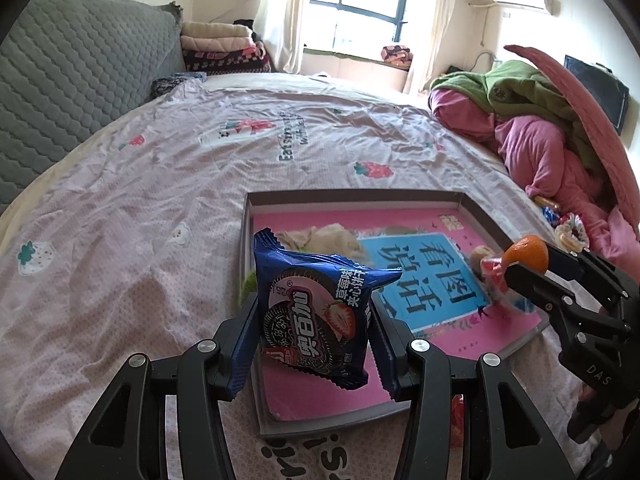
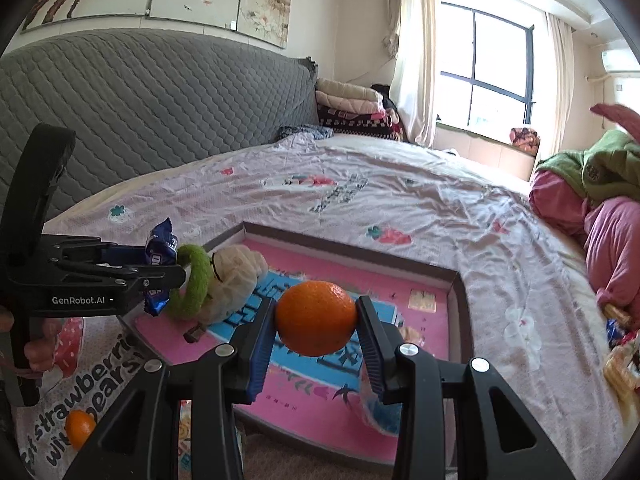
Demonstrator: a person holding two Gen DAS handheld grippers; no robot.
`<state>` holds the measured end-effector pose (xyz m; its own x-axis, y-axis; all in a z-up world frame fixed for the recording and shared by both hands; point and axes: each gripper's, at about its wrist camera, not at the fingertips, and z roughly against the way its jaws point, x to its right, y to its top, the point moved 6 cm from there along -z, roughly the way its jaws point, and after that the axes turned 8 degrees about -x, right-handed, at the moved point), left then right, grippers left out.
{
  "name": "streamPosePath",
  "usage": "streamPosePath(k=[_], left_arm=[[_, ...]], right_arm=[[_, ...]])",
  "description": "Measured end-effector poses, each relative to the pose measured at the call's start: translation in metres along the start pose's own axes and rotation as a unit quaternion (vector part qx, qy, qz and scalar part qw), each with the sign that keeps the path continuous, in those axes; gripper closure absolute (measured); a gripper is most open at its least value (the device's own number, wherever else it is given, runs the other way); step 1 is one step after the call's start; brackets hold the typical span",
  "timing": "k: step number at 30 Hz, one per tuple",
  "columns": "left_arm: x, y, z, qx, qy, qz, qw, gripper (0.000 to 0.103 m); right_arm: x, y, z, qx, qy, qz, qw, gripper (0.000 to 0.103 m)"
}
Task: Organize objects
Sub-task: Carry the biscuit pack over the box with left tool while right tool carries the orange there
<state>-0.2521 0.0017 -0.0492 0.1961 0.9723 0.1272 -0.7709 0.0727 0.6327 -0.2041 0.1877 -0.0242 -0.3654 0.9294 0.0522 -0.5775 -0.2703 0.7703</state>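
My left gripper [image 1: 314, 320] is shut on a blue cookie packet [image 1: 316, 312], held upright above the near left corner of a shallow grey box [image 1: 352, 196]. The box lies on the bed with a pink and blue book [image 1: 424, 280] as its floor. My right gripper [image 2: 316, 318] is shut on an orange [image 2: 316, 318] and hovers over the box's near side. From the left wrist view that orange [image 1: 526, 254] shows at the right. A white and green plush toy [image 2: 224, 280] lies in the box's left part, beside the cookie packet [image 2: 162, 256] in the left gripper [image 2: 160, 276].
A second orange [image 2: 80, 428] lies on the sheet near the box's front left. Snack wrappers [image 2: 620, 344] sit at the right by a heap of pink and green clothes [image 1: 532, 120]. A grey headboard [image 2: 140, 120] stands behind; folded blankets [image 1: 224, 48] lie near the window.
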Motion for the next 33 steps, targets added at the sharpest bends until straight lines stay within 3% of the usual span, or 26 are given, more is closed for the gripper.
streamPosePath(k=[16, 33], left_arm=[[0.013, -0.016, -0.013, -0.026, -0.004, -0.016, 0.9995, 0.051], [0.016, -0.021, -0.018, -0.041, 0.012, -0.031, 0.9986, 0.05]], right_arm=[[0.003, -0.024, -0.023, -0.059, 0.029, -0.023, 0.998, 0.062], [0.011, -0.034, -0.038, -0.092, 0.016, -0.029, 0.995, 0.063]])
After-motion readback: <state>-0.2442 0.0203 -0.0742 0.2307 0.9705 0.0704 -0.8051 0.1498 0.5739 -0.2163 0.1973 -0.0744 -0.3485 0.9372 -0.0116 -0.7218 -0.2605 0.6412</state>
